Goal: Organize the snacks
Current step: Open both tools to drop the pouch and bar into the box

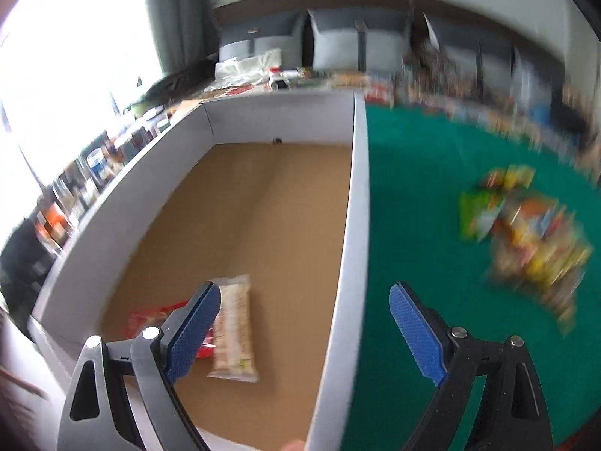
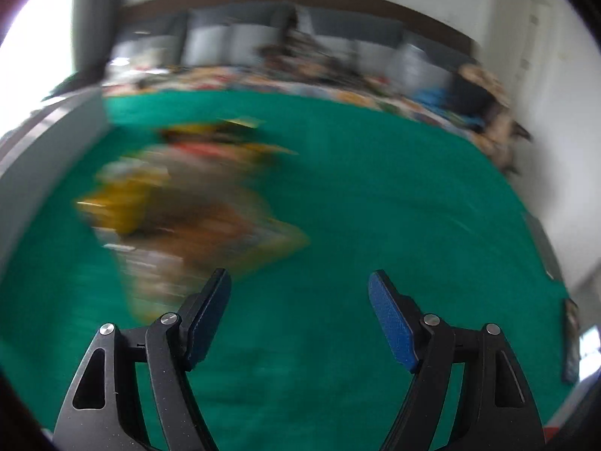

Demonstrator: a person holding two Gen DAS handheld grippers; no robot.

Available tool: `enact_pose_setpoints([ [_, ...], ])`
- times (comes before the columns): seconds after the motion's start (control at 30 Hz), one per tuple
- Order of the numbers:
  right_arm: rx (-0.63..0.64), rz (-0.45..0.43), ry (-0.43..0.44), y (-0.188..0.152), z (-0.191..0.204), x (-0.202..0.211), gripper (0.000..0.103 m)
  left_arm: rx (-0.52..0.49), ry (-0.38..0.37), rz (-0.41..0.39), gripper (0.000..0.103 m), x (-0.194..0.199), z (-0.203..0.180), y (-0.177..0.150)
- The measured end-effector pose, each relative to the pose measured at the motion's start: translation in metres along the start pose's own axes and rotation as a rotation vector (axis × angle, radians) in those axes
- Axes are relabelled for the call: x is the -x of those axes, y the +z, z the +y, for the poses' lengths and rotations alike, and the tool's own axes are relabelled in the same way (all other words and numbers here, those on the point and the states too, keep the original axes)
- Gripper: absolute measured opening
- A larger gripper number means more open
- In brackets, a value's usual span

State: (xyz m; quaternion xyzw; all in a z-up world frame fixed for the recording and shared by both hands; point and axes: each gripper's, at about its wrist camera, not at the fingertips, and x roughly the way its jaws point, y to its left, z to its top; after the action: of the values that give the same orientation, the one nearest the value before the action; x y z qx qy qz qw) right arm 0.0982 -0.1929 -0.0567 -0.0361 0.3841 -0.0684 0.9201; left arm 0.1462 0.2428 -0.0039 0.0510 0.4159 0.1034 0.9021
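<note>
— Left wrist view: green table [image 1: 432, 188], white box [image 1: 357, 225] with two packets [image 1: 234, 329] inside, snack pile [image 1: 526, 233] well apart to its right.
— Both tongs, left [image 1: 305, 332] and right [image 2: 299, 317], are spread and empty; next likely a fresh pick from the pile.

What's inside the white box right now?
In the white box, two snacks lie on the brown floor near its front: a pale clear-wrapped packet and a red packet. The left gripper, open, hides part of the red one, so anything under it is unseen.
</note>
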Motion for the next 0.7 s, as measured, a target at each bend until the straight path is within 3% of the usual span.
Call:
enact_pose_setpoints([
  [0.1, -0.073, 0.044, -0.077, -0.008, -0.049, -0.020, 0.079, -0.040, 0.014, 0.023, 0.088, 0.002, -0.007, -0.003],
  [0.2, -0.130, 0.078, -0.116, -0.014, -0.081, -0.036, 0.079, 0.022, -0.001, 0.053, 0.089, 0.003, 0.003, -0.010],
  [0.4, -0.197, 0.110, -0.081, -0.013, -0.100, -0.050, 0.081, 0.054, -0.006, 0.062, 0.089, 0.004, 0.002, -0.010],
  [0.47, -0.216, 0.121, -0.054, -0.011, -0.105, -0.058, 0.086, 0.067, 0.040, -0.001, 0.089, 0.020, -0.001, -0.009],
  [0.57, -0.246, 0.131, -0.023, -0.010, -0.104, -0.063, 0.091, 0.066, 0.114, -0.172, 0.092, 0.061, -0.015, -0.008],
  [0.7, -0.242, 0.131, -0.021, -0.014, -0.100, -0.059, 0.092, 0.048, 0.033, -0.308, 0.102, 0.114, -0.051, -0.011],
])
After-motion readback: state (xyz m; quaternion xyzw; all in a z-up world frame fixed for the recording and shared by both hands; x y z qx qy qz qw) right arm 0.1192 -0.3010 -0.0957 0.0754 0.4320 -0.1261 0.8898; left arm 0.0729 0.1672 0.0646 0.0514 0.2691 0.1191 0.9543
